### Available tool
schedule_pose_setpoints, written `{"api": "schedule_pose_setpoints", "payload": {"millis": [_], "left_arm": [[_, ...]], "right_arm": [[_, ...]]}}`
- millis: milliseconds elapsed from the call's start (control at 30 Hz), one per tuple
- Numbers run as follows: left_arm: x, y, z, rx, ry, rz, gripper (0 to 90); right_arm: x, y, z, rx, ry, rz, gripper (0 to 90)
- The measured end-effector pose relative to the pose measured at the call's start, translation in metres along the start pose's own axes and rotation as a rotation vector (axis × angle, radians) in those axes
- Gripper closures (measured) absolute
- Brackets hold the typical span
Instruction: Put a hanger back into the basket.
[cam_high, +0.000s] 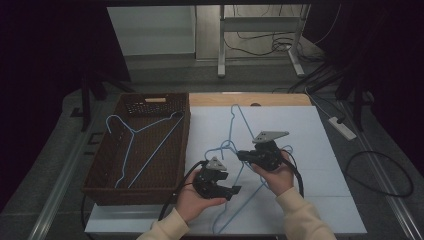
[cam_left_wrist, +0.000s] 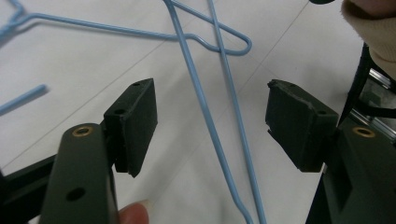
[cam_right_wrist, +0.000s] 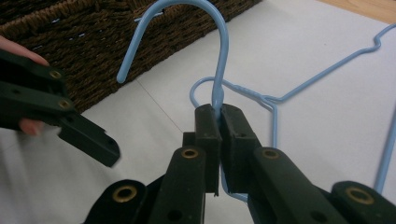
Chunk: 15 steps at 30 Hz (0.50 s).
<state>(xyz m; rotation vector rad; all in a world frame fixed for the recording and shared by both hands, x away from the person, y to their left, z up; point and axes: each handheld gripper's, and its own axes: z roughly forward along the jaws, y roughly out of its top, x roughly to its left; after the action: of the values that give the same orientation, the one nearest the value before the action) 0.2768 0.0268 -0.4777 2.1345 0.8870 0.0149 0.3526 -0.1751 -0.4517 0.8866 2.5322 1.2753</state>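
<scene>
Item one: the light-blue wire hanger (cam_right_wrist: 219, 70) you hold by the neck of its hook, at centre frame of the right gripper view; your right gripper (cam_right_wrist: 219, 116) has its jaws clamped tight on that wire, the hook curving above them. In the high view this gripper (cam_high: 248, 156) sits just right of centre over the pale blue-white table cover (cam_high: 320, 150). Item two: your left gripper (cam_left_wrist: 212, 126), jaws standing wide with nothing pressed between the pads; two thin blue wires of the hangers run through the gap on the cover beneath, untouched. In the high view it (cam_high: 235, 190) lies lower centre, just beside the right one. Item three: a second light-blue wire hanger (cam_high: 239, 125) flat on the cover, upper centre, its wires crossing and tangled with the held one, so the two stand in each other's way. Item four: a dark brown woven wicker basket (cam_high: 100, 175) at left of the high view, touching the cover's edge, holding a third light-blue wire hanger (cam_high: 135, 145) laid slantwise inside. Item five: a white power strip (cam_high: 342, 127) on the floor at right.
</scene>
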Motion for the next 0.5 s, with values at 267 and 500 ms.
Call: {"api": "schedule_pose_setpoints", "payload": {"millis": [267, 500], "left_arm": [[0.006, 0.000, 0.017, 0.047, -0.018, -0.014, 52.1], [0.010, -0.001, 0.023, 0.064, -0.069, -0.036, 79.3]], "right_arm": [[0.000, -0.001, -0.001, -0.011, -0.004, 0.001, 86.4], [-0.001, -0.001, -0.005, -0.022, -0.003, 0.001, 86.4]]}}
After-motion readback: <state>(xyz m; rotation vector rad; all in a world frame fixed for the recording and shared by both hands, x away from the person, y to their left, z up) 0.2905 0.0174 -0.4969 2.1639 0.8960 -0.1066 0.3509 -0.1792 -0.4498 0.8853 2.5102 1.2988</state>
